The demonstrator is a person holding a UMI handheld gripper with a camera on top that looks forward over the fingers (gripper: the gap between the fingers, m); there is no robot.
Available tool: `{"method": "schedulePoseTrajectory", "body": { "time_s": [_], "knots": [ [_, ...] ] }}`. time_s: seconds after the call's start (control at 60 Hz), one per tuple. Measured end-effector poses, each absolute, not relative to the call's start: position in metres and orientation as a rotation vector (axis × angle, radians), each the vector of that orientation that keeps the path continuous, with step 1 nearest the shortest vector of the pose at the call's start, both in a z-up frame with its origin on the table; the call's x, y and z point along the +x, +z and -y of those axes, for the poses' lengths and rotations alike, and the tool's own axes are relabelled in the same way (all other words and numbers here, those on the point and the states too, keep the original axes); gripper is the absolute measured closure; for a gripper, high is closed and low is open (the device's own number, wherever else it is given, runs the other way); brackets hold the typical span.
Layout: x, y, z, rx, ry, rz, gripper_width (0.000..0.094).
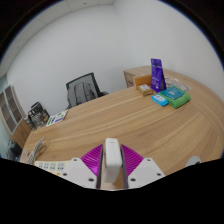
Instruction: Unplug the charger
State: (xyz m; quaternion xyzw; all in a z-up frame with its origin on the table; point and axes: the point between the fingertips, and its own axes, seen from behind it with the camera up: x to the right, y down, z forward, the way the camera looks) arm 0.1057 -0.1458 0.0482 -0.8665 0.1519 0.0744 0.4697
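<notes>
Charger (pixel 113 158), a white block, sits upright between the two fingers of my gripper (pixel 113 172). Both purple pads (pixel 93 160) lie against its sides, so I read the fingers as narrowed and clamped on it. I cannot tell whether any part of it touches the wooden table (pixel 120 118) below.

Ahead of the fingers, the table runs away as bare wood. Far ahead and to the right of the fingers stands a tall purple box (pixel 157 72). Just beside it lie a green box (pixel 179 98) and a small teal box (pixel 160 100). Far ahead to the left, a black office chair (pixel 83 91) stands at the table edge. Left of the fingers, near that edge, lies a flat printed card (pixel 56 117)
</notes>
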Motion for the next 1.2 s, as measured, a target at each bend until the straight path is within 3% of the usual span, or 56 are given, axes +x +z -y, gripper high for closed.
{"method": "schedulePoseTrajectory", "body": {
  "time_s": [0.15,0.233,0.367,0.767,1.2],
  "knots": [
    [0.137,0.014,0.169,-2.230,0.140,-0.405,0.0351],
    [0.163,0.013,0.177,-2.242,0.060,-0.411,0.0269],
    [0.179,0.033,0.190,-2.240,-0.053,-0.342,0.0062],
    [0.108,0.177,0.289,-2.191,-0.293,-0.179,0.0079],
    [0.028,0.230,0.423,-2.173,-0.330,-0.119,0.0079]
  ]
}}
